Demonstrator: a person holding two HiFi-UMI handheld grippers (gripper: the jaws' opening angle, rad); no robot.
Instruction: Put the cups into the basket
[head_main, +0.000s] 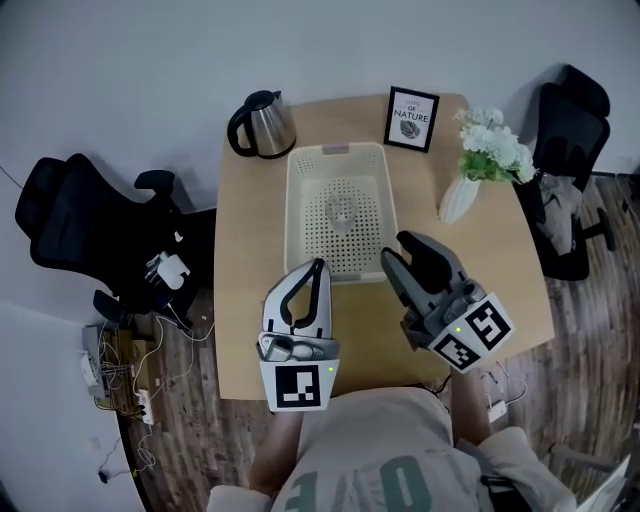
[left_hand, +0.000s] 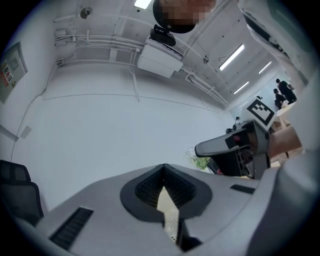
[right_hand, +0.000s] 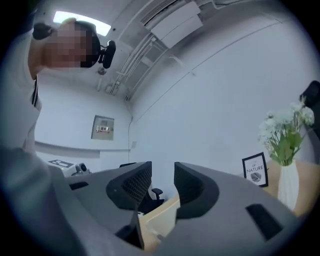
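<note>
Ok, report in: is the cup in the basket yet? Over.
Left gripper shut, empty. Right gripper open, empty. Clear cup sits inside basket. Nothing blocking it. Over.

A light wooden table (head_main: 250, 300) with rounded corners, seen from above, its far edge next to a pale wall. Four things stand directly on it, all on the far half. At the far left corner is a steel kettle (head_main: 262, 124) with a black handle and lid. Just right of it, in the middle, lies a cream plastic basket (head_main: 296, 215), rectangular, with a perforated floor. Beyond the basket's far right corner a small black-framed picture (head_main: 412, 119) stands upright, reading "OF NATURE". Near the right edge stands a white vase (head_main: 459, 198) of white flowers (head_main: 495, 145)
</note>
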